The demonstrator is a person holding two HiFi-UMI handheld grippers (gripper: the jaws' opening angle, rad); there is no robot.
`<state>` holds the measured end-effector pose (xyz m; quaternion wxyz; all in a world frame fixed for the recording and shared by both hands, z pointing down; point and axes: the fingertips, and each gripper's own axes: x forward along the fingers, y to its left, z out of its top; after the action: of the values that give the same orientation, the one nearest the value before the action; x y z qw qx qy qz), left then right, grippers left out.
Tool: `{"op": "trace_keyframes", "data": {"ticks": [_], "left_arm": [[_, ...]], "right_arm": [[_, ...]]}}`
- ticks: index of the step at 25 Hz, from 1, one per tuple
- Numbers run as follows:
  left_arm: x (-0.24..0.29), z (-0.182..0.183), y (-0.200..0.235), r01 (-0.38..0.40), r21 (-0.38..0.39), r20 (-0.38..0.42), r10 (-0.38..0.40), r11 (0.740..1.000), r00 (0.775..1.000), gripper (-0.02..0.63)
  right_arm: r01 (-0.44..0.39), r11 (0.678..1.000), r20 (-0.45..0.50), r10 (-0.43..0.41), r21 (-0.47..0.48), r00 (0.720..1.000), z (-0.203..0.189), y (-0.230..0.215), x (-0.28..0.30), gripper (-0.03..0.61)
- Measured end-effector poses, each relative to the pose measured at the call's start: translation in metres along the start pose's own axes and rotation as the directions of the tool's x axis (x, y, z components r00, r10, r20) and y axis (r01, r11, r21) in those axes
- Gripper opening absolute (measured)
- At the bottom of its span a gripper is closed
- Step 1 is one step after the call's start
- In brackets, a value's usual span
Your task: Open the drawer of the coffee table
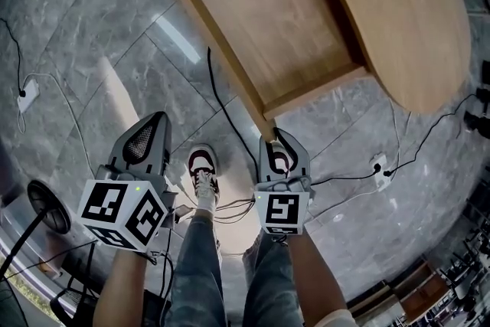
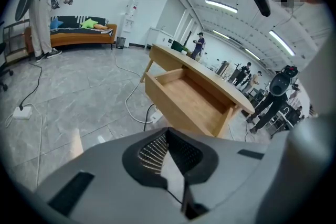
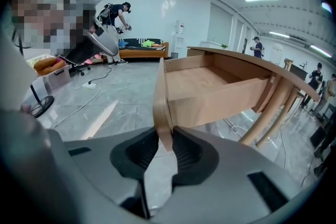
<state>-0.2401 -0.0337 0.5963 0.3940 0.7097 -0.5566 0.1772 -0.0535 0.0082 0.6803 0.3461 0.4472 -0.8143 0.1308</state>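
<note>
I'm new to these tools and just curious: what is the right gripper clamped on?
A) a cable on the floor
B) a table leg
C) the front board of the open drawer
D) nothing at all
C: in the right gripper view, the right gripper has its two jaws pressed on either side of the front board of the pulled-out drawer.

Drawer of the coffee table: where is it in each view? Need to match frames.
Head view: drawer at top centre, pulled out, its front panel's end held in the right gripper.
Left gripper view: centre of the picture, beyond the jaws, apart from them.
Right gripper view: centre to right, front panel's edge clamped between the jaws.
Shared landmark: the wooden table top over the drawer's back end.
</note>
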Motion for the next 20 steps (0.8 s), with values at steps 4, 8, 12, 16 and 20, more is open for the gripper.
{"op": "trace_keyframes", "data": {"ticks": [4, 8, 12, 16, 20], "left_arm": [[-0.002, 0.005, 0.000, 0.001, -0.003, 0.008, -0.001, 1.000, 1.000, -0.006], [-0.007, 0.013, -0.001, 0.000, -0.013, 0.022, 0.000, 1.000, 1.000, -0.006], [-0.014, 0.022, -0.003, -0.002, -0.038, 0.040, 0.004, 0.999, 0.999, -0.006], [-0.023, 0.029, -0.003, -0.009, -0.059, 0.058, 0.013, 0.998, 0.998, -0.006], [-0.036, 0.031, -0.003, -0.019, -0.081, 0.063, 0.024, 0.997, 0.998, -0.006]], "right_arm": [[-0.021, 0.996, -0.017, 0.022, 0.088, 1.000, -0.003, -0.001, 0.000, 0.094], [-0.024, 0.990, -0.050, 0.031, 0.142, 0.998, -0.006, -0.002, 0.000, 0.104], [-0.003, 0.990, -0.086, 0.015, 0.138, 0.996, -0.008, -0.003, -0.002, 0.104], [-0.024, 0.990, -0.093, 0.038, 0.142, 0.995, -0.004, -0.001, -0.008, 0.117], [-0.059, 0.987, -0.113, 0.077, 0.148, 0.991, 0.003, 0.003, -0.012, 0.151]]}}
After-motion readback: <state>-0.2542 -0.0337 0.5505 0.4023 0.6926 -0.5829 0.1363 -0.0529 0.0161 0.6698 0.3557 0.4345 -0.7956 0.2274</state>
